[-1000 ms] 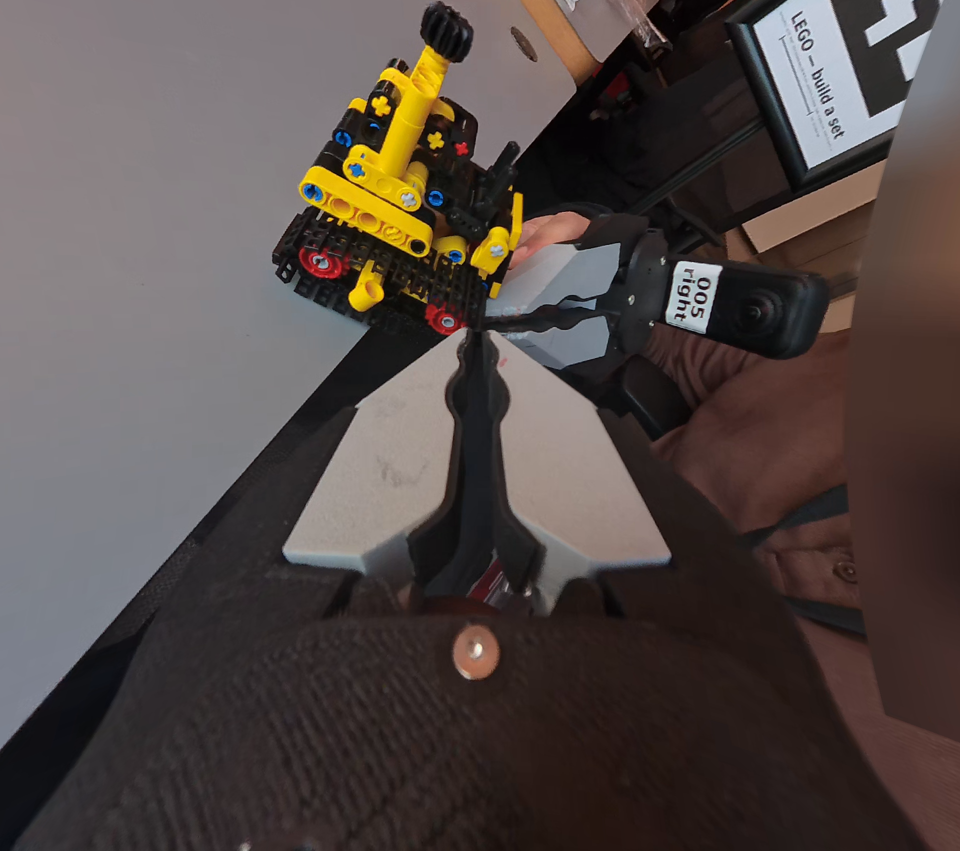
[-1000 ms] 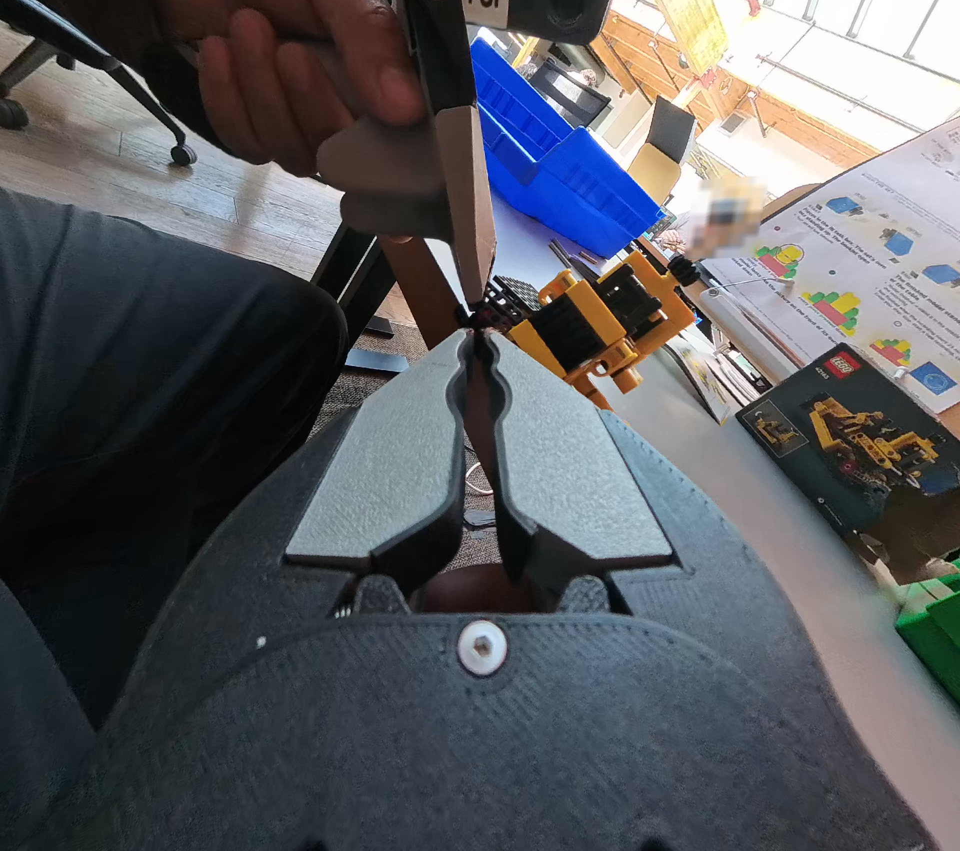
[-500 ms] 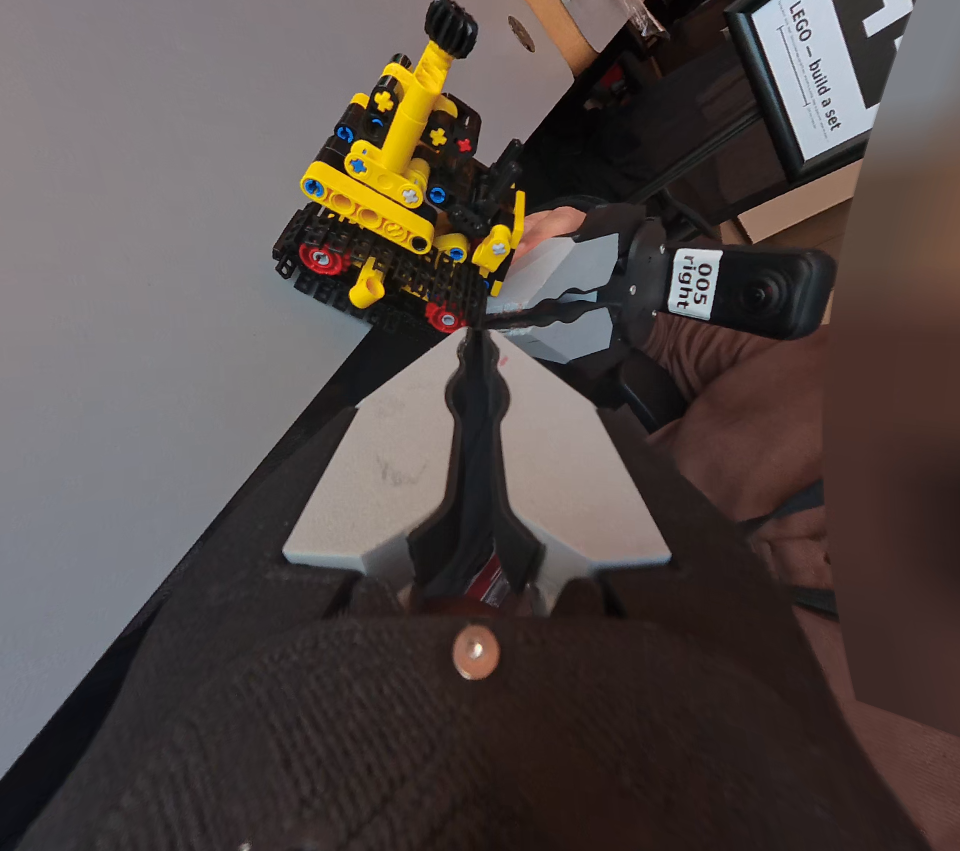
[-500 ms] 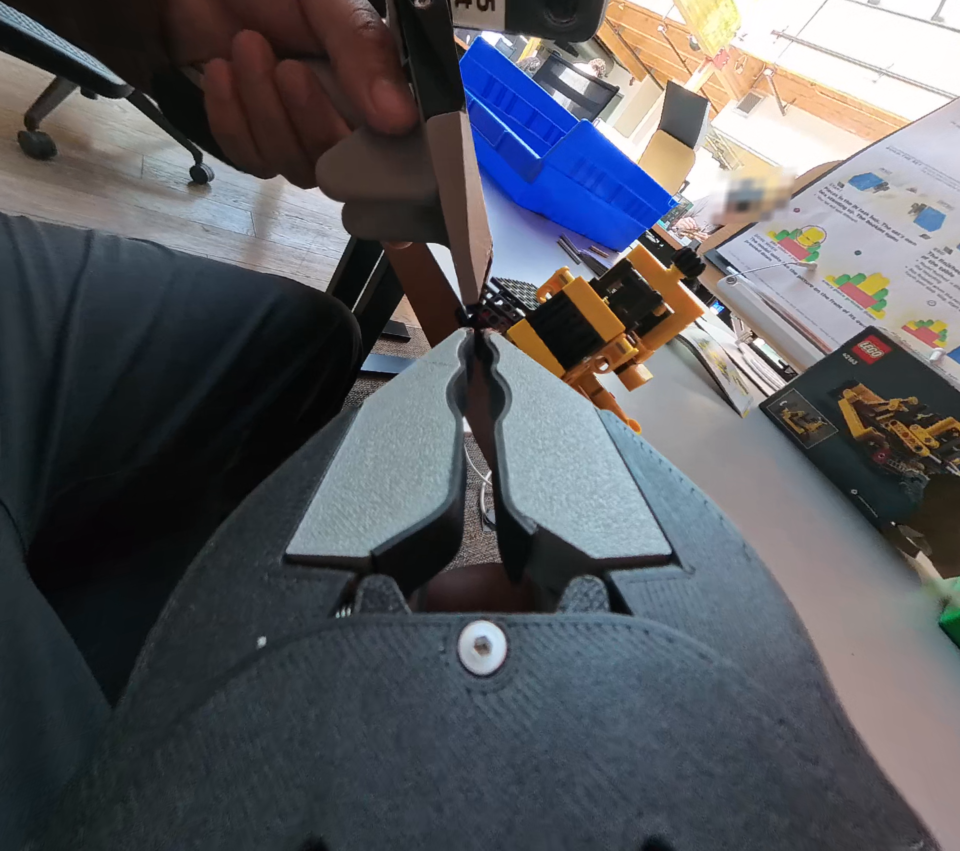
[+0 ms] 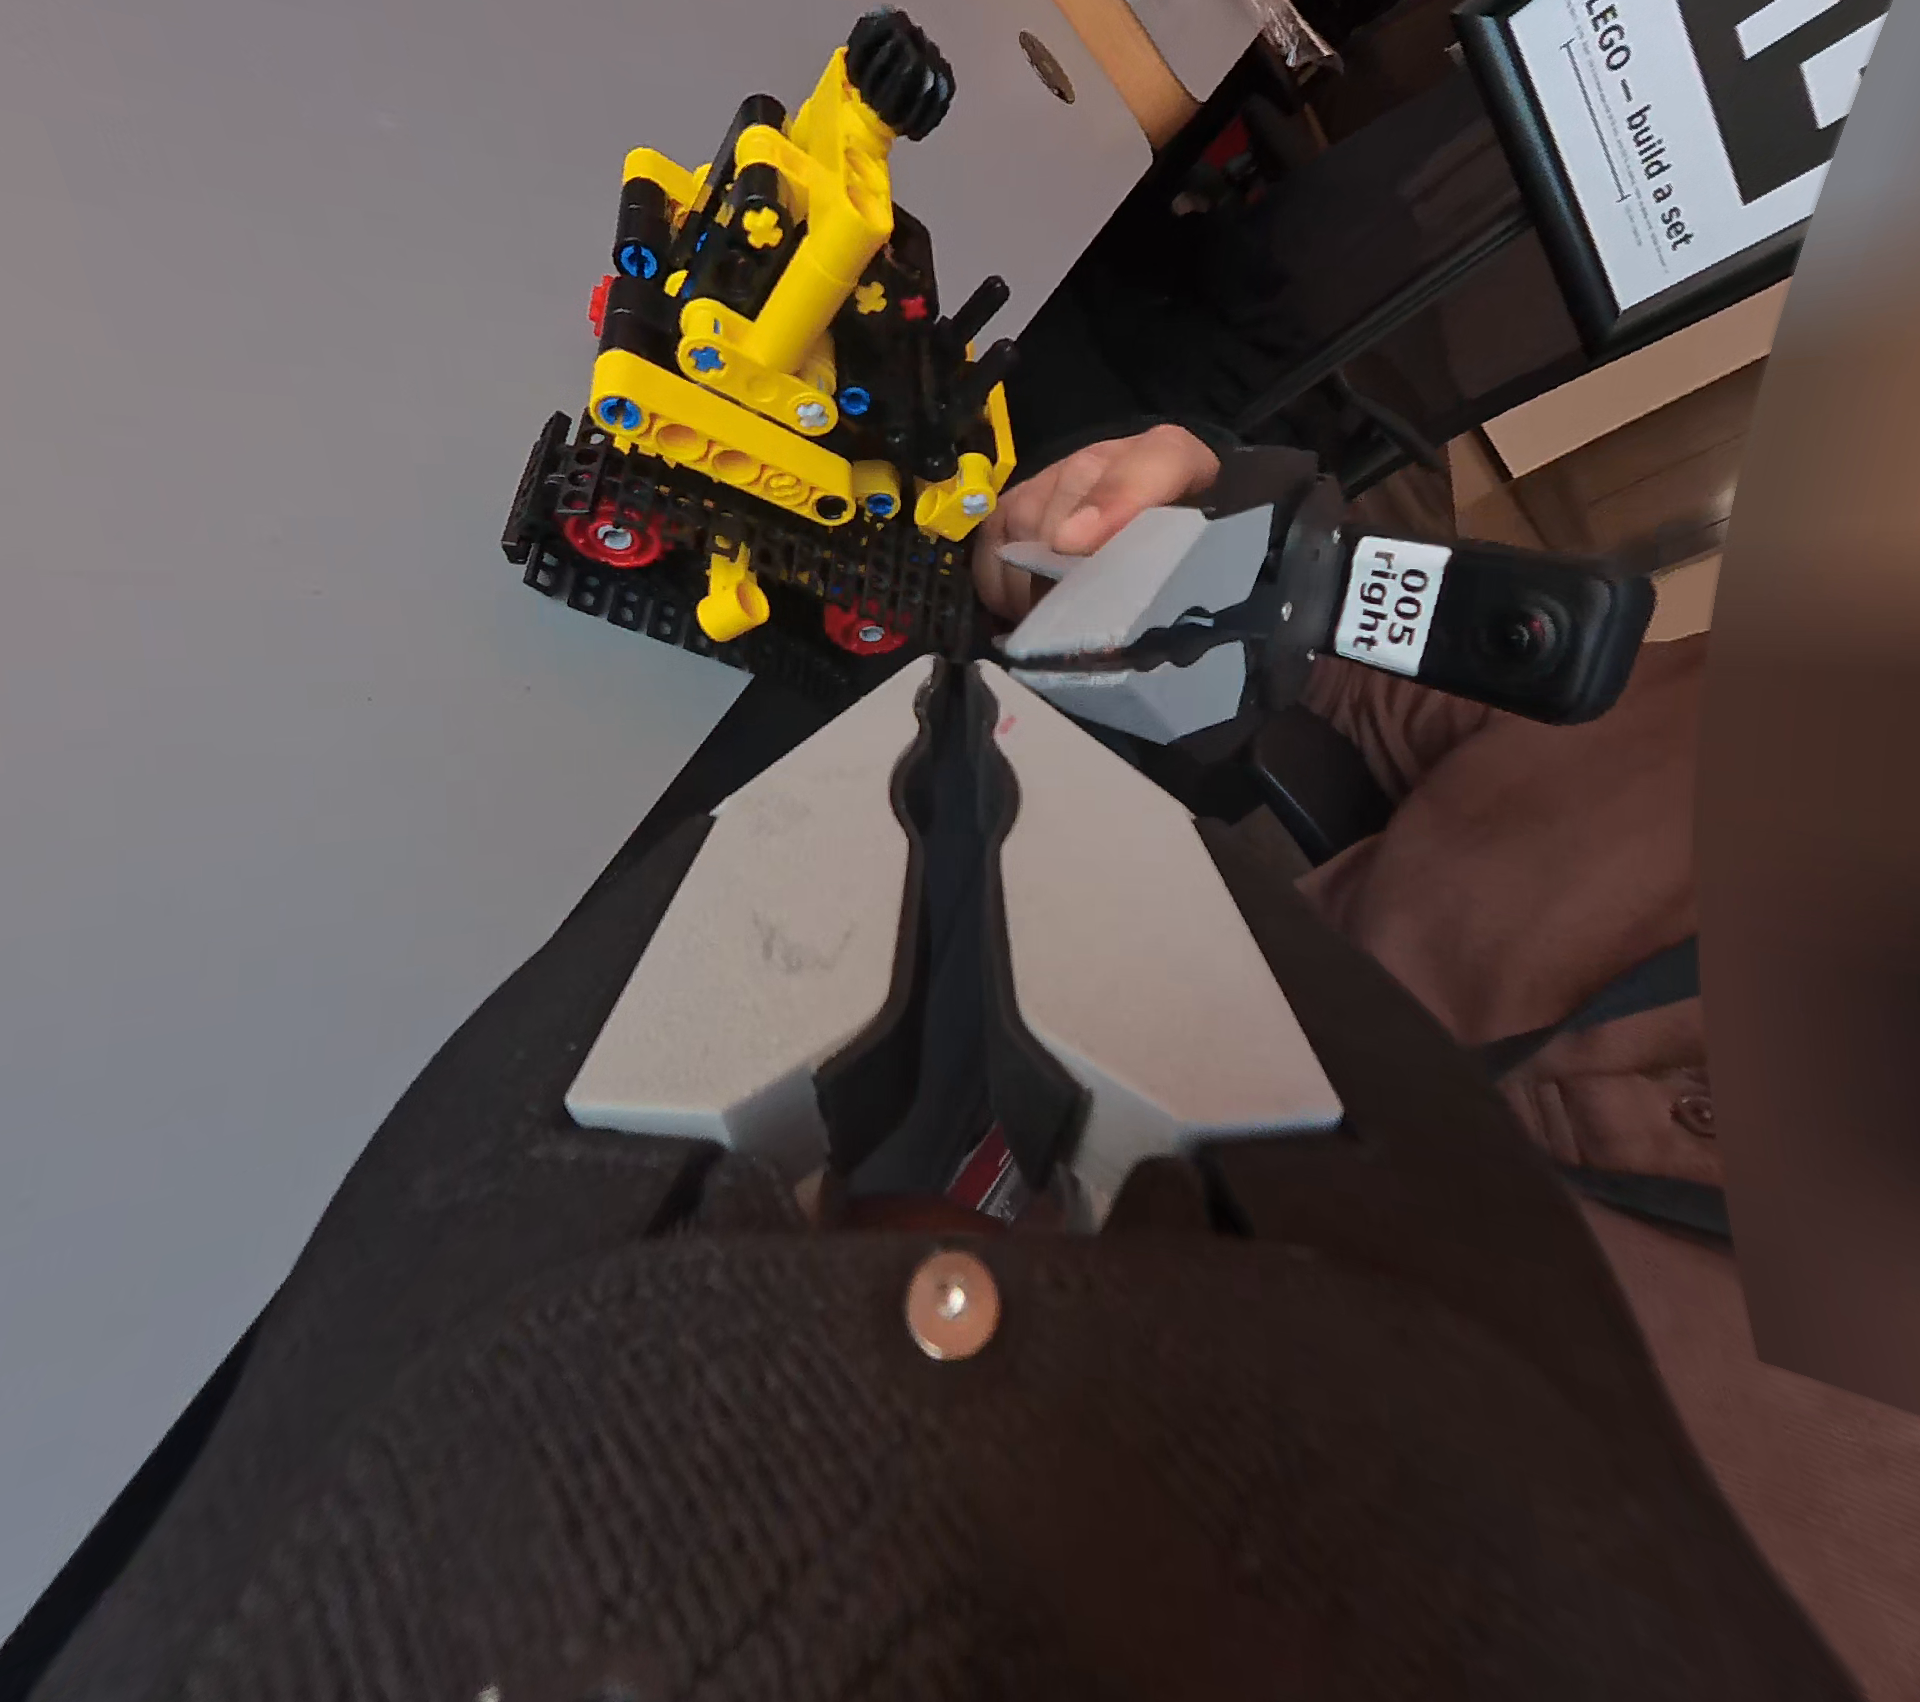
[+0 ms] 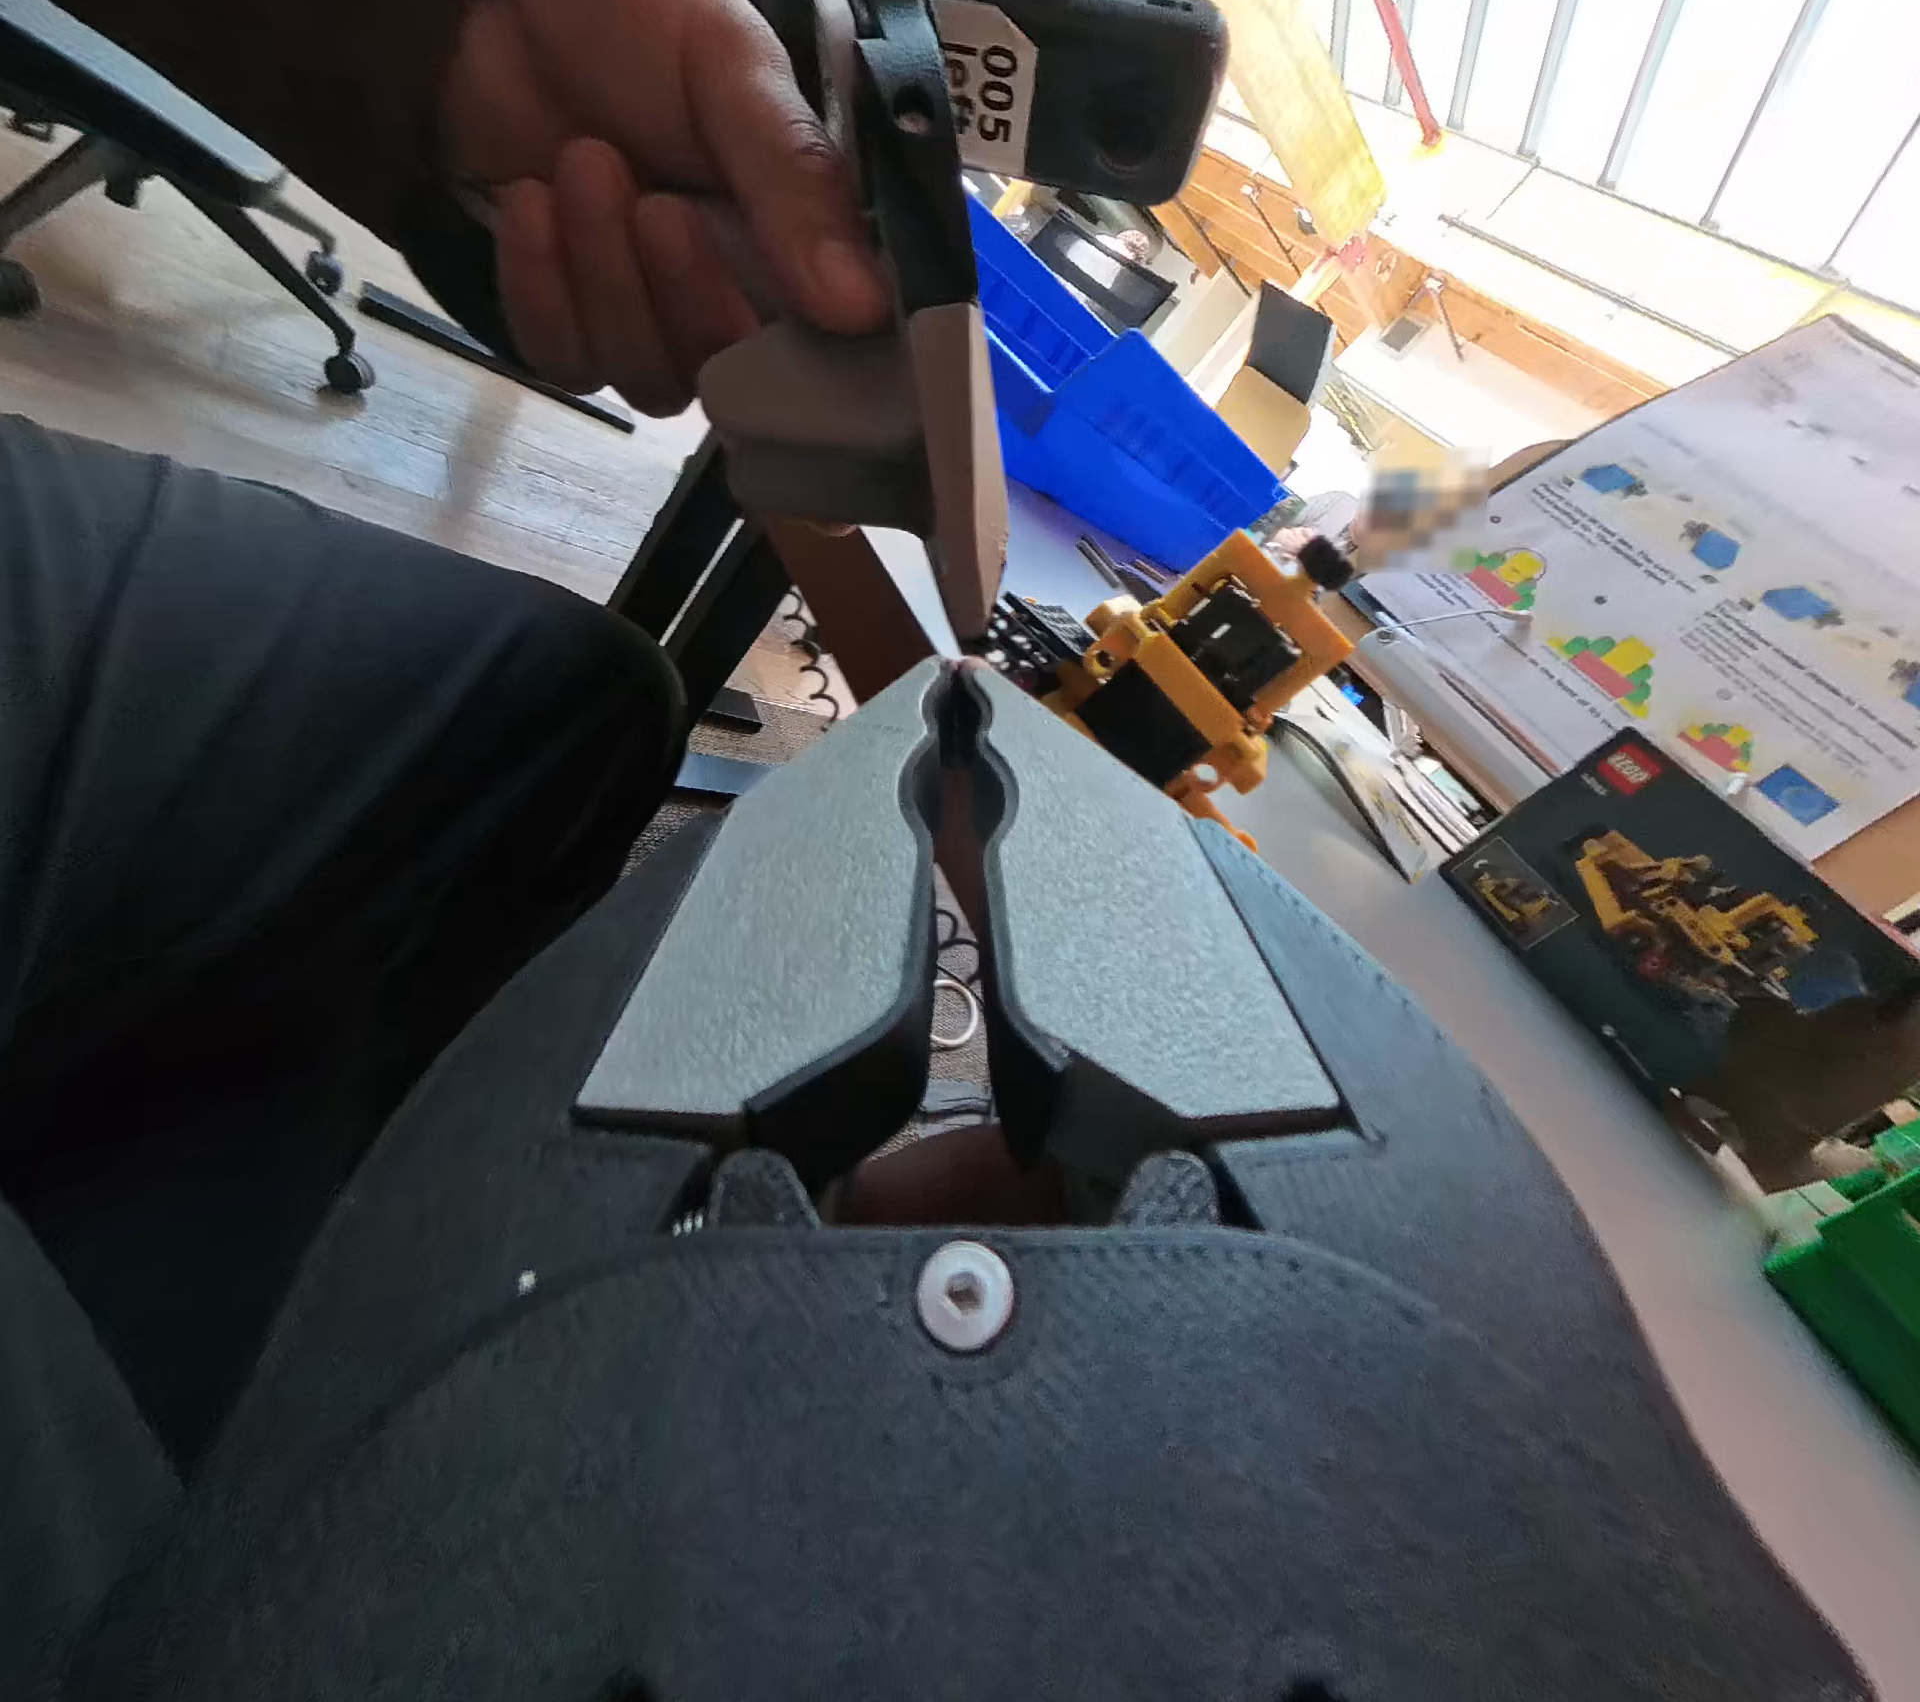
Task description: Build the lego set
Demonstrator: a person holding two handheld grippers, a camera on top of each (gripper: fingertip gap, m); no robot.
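Both hand-held grippers, left and right, pressed together, tips meeting at yellow-and-black lego bulldozer on grey desk, its black-knobbed arm pointing away from the desk edge.

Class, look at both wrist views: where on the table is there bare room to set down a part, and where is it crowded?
Free: the wide grey table left of the yellow bulldozer model. Crowded: the table edge where both grippers' fingers meet beside the model's tracks, and the far side holding the set box, blue bin and instruction sheet.
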